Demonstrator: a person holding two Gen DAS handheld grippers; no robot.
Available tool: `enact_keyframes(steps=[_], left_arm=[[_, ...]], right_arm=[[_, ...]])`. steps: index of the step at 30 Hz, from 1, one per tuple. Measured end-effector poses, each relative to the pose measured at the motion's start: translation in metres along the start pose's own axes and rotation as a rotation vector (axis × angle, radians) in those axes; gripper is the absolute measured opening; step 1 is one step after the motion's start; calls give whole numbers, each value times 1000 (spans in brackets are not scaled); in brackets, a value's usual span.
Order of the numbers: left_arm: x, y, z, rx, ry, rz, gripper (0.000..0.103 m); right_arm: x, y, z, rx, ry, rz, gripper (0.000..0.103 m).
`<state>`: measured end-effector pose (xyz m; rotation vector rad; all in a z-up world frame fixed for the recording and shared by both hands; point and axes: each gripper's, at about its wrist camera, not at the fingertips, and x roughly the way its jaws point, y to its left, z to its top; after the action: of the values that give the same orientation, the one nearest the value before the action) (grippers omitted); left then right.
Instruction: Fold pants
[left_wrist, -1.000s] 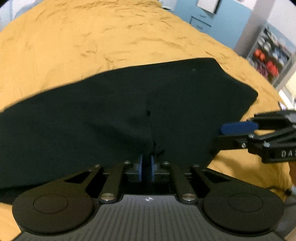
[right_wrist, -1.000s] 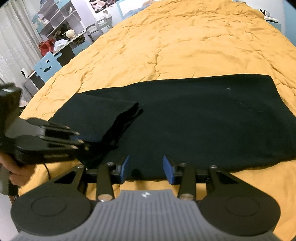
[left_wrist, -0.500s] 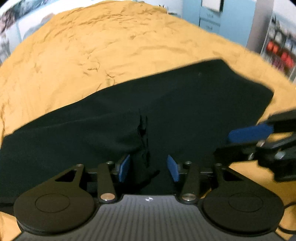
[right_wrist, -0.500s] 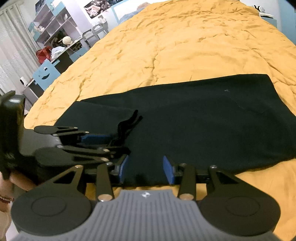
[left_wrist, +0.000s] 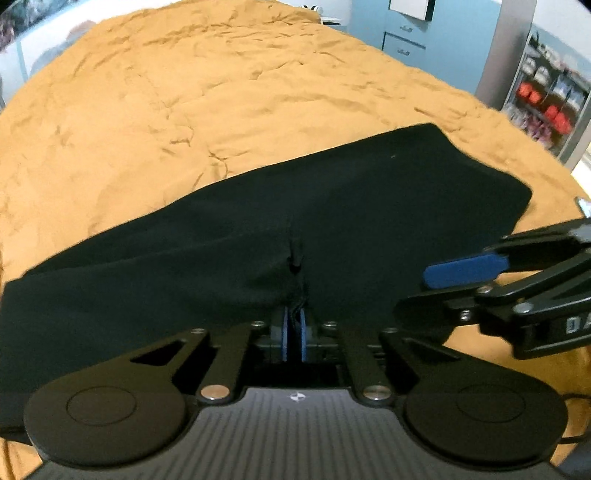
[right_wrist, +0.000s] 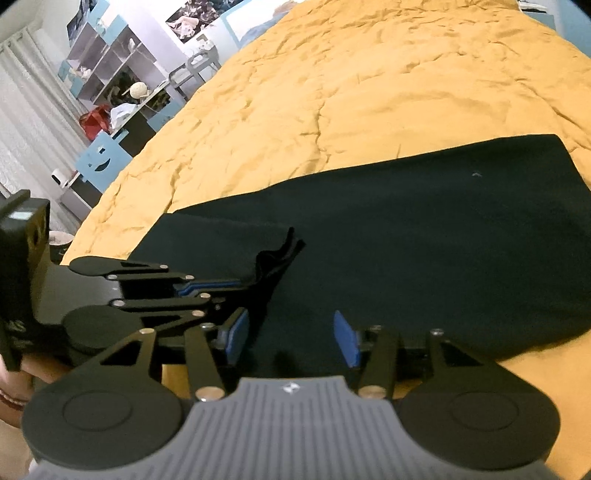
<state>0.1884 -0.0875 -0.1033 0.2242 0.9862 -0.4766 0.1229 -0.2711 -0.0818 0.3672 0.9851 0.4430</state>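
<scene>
pants: black, spread flat across orange bed cover, near front edge of bed; waist-end fold bunched at near edge
left gripper: blue pads nearly together, closing, pinching bunched pants fabric at near edge
change, left: half a second ago pads stood wide with fabric loose between; a second ago narrow on fabric; now pinched again
right gripper: pads wide apart, opening, pants beneath, nothing pressed between pads
change, right: gap wider than in both earlier frames
left gripper from right view: at left, pads clamped on raised fold of pants
right gripper from left view: at right edge, one blue pad over pants corner
change, pants: raised fold smaller and narrower than a second ago
writing: white letters "DA" on right gripper body in left view, rest cut off; partial letters on left gripper body in right view, unreadable
logo: small white emblem on each gripper's grey ribbed plate
background: shelves, blue cabinet, blurred
</scene>
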Motion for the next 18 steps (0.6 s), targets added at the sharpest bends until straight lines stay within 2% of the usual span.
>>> enact_keyframes(steps=[4,8,13,15,18], left_arm=[[11,13,-4,-62,50,-71,7],[11,20,-11,-129,49,-154,28],[-4,31,-13,-177,21,-212,30],[-15,39,-12,-210,-15,-206,30],[-26,50,-11,-247,-66,-157,30]], right_arm=[[6,-2,2,31,8,4,57],[12,-7,4,90,13,17,62],[17,-12,8,149,14,53,63],[20,-13,9,170,16,71,63],[28,-15,12,210,28,95,64]])
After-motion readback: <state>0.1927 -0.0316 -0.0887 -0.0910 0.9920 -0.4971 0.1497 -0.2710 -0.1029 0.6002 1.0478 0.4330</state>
